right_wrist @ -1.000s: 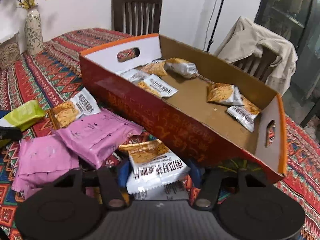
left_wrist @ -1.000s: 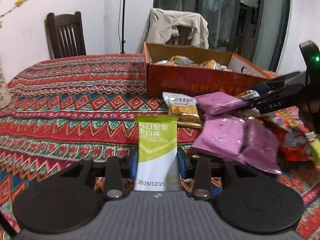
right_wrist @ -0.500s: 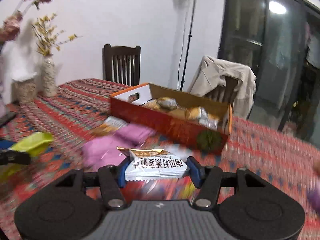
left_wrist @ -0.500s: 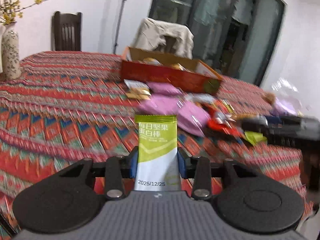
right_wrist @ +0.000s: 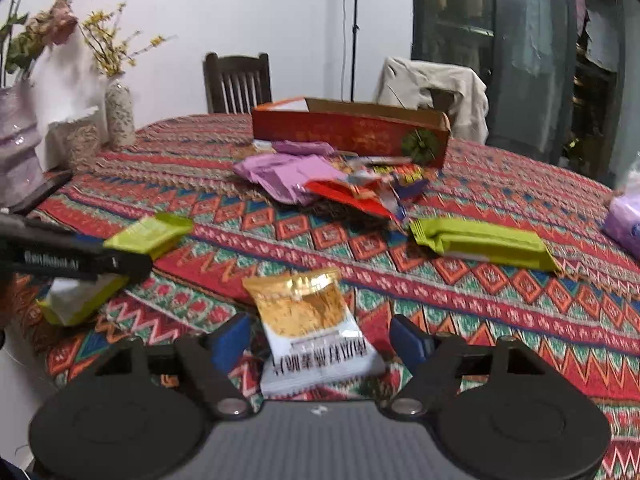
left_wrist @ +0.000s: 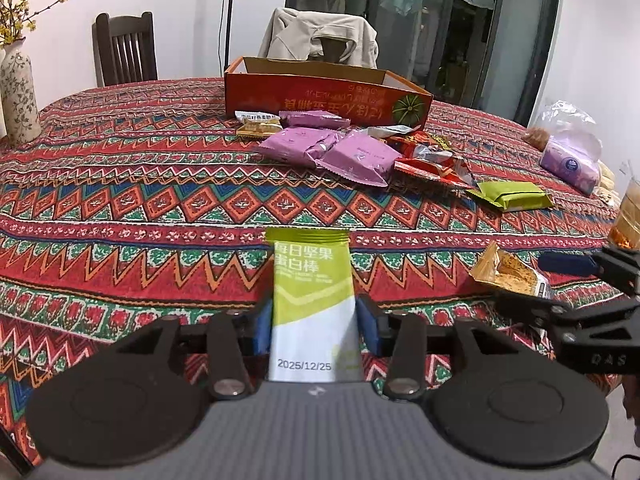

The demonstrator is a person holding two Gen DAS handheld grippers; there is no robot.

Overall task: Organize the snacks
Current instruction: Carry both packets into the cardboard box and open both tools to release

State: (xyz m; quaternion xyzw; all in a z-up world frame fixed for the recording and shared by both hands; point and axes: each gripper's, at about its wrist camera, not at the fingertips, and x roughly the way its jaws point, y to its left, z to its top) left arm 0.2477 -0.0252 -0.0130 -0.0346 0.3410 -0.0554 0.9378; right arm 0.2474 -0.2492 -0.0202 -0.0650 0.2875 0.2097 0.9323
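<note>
A green-and-white nut bar packet (left_wrist: 312, 300) sticks forward between the pads of my left gripper (left_wrist: 314, 316). The jaws are starting to open, and the pads still touch its edges. In the right wrist view the same gripper (right_wrist: 80, 260) carries the packet (right_wrist: 148, 234) low over the cloth. My right gripper (right_wrist: 320, 334) is opening. A gold-and-white snack packet (right_wrist: 316, 336) lies between its fingers with a gap on each side. That packet (left_wrist: 508, 272) also shows at the right of the left wrist view. A red cardboard box (left_wrist: 320, 100) stands at the far side.
Purple packets (left_wrist: 320, 148) and red wrappers (left_wrist: 432, 164) are piled before the box. Another green packet (right_wrist: 480, 244) lies to the right. A vase (left_wrist: 18, 92) stands far left, a bagged tissue pack (left_wrist: 568, 160) and a glass (left_wrist: 628, 220) far right. The patterned tablecloth (left_wrist: 140, 200) covers the table.
Both grippers have drawn back from the box toward the table's near side. The right jaws have spread and let go of the gold packet. The left still has the green bar.
</note>
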